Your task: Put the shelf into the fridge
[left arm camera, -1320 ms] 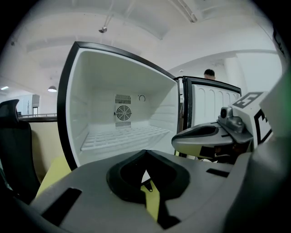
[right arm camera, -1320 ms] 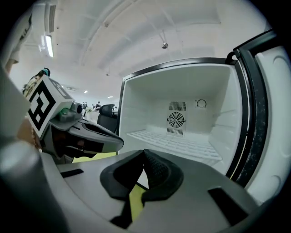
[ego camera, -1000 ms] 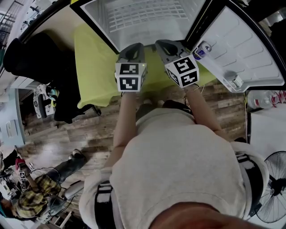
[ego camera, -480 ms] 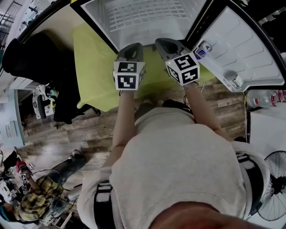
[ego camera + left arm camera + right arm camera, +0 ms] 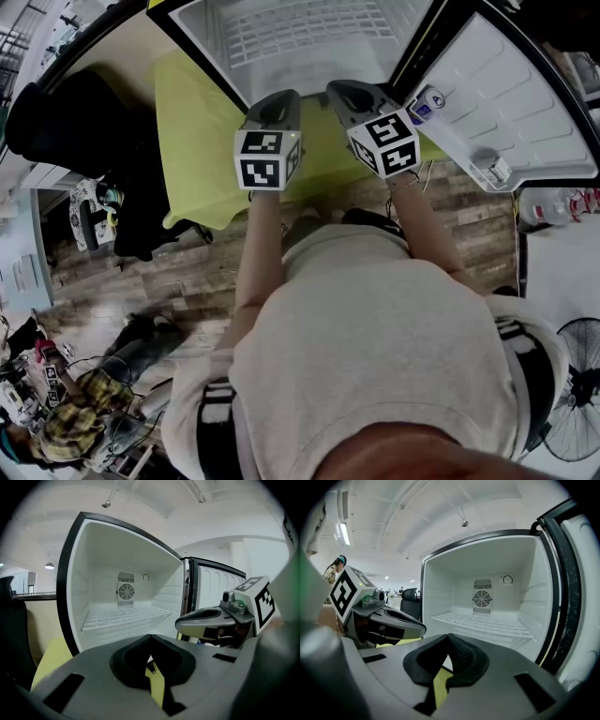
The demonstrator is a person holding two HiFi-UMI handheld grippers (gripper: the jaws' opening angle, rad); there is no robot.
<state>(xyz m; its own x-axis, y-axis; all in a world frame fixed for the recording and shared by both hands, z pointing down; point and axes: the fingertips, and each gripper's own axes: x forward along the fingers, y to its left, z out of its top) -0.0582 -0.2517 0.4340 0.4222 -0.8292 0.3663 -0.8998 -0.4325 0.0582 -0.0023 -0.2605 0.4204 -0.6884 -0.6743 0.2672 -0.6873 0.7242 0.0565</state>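
Observation:
The small fridge (image 5: pixel 309 56) stands open on a yellow-green cloth (image 5: pixel 192 141). A white wire shelf (image 5: pixel 309 33) lies flat inside it, seated across the cavity in the left gripper view (image 5: pixel 124 618) and the right gripper view (image 5: pixel 483 624). My left gripper (image 5: pixel 279 98) and right gripper (image 5: pixel 349 92) hover side by side just in front of the fridge opening. Both are shut with nothing between their jaws, as the left gripper (image 5: pixel 150 638) and right gripper (image 5: pixel 449 638) show in their own views. Neither touches the shelf.
The fridge door (image 5: pixel 511 94) is swung open to the right, with a can (image 5: pixel 424 103) in its rack. A black chair (image 5: pixel 56 122) stands at left, a fan (image 5: pixel 572 398) at lower right. A person (image 5: pixel 70 417) crouches on the wooden floor at lower left.
My left gripper has edged slightly to the left; the right one has hardly moved. The person at lower left has shifted a leg.

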